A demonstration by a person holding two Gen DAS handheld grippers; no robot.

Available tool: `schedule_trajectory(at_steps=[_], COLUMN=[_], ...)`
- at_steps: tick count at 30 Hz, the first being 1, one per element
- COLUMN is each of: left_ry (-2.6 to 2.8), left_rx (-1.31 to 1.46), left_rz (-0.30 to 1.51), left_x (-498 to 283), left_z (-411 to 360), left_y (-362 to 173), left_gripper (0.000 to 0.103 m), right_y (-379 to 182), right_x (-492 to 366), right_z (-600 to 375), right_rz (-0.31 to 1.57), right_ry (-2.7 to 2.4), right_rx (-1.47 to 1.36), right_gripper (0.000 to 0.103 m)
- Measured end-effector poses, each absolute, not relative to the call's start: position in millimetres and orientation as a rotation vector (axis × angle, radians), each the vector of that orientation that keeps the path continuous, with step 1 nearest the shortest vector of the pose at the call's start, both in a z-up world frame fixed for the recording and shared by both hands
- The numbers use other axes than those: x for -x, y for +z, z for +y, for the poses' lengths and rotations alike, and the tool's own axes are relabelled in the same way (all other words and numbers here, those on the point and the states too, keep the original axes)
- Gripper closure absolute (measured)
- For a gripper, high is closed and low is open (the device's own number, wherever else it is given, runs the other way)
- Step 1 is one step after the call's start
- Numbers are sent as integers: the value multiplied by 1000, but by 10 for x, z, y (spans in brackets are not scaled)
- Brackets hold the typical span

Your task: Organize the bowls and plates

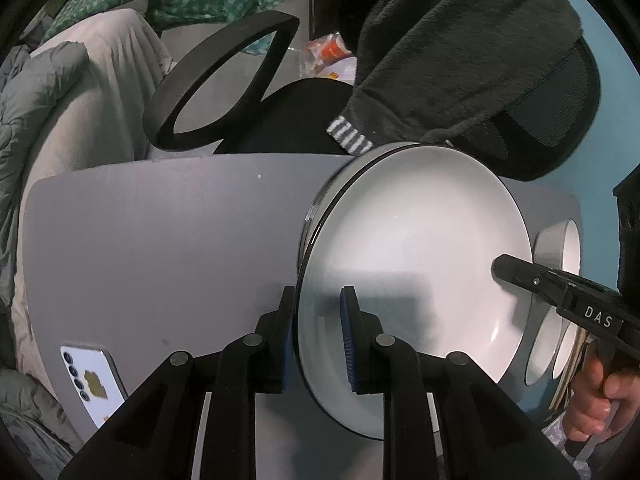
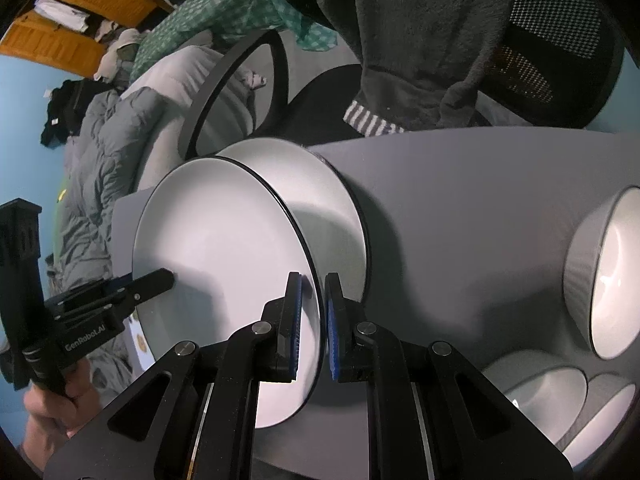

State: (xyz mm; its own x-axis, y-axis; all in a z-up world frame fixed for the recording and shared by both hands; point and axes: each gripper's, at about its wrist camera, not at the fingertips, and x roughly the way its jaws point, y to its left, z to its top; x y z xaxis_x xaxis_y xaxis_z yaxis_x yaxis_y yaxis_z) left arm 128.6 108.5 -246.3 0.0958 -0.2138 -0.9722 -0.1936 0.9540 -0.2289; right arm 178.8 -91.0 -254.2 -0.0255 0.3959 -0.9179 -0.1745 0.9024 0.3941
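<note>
A white plate with a black rim (image 1: 416, 264) is held over a second white plate (image 2: 320, 192) on the grey table (image 1: 160, 240). My left gripper (image 1: 318, 332) straddles the top plate's rim, with a small gap on each side. My right gripper (image 2: 314, 320) straddles the opposite rim of the same plate (image 2: 224, 264), its blue pads close on both sides. Each gripper shows in the other's view: the right one (image 1: 500, 268) and the left one (image 2: 168, 276). Three grey-and-white bowls (image 2: 612, 276) stand on the table to the right.
A white phone (image 1: 94, 380) lies on the table near the left gripper. A black office chair (image 1: 224, 80) draped with a dark fleece (image 1: 440, 40) stands behind the table. Bedding and clothes lie to the left.
</note>
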Motion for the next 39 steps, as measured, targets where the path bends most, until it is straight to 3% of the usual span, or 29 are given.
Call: schedule_trajectory(at_steps=[23, 35, 39], left_ry=[18, 4, 5], left_rx=[310, 296, 299], left_rz=[1513, 1504, 1497], left_x=[-1395, -1343, -1317], left_z=[1041, 1009, 1003], left_y=[-2589, -2529, -2498], left_gripper=[83, 71, 71], right_y=[-2709, -2675, -2657], right_x=[-2006, -2001, -1997], right_z=[-917, -818, -819], right_rz=[1583, 1619, 1620], right_ry=[432, 427, 417], right_rx=[-170, -122, -118], right_gripper=[90, 65, 64])
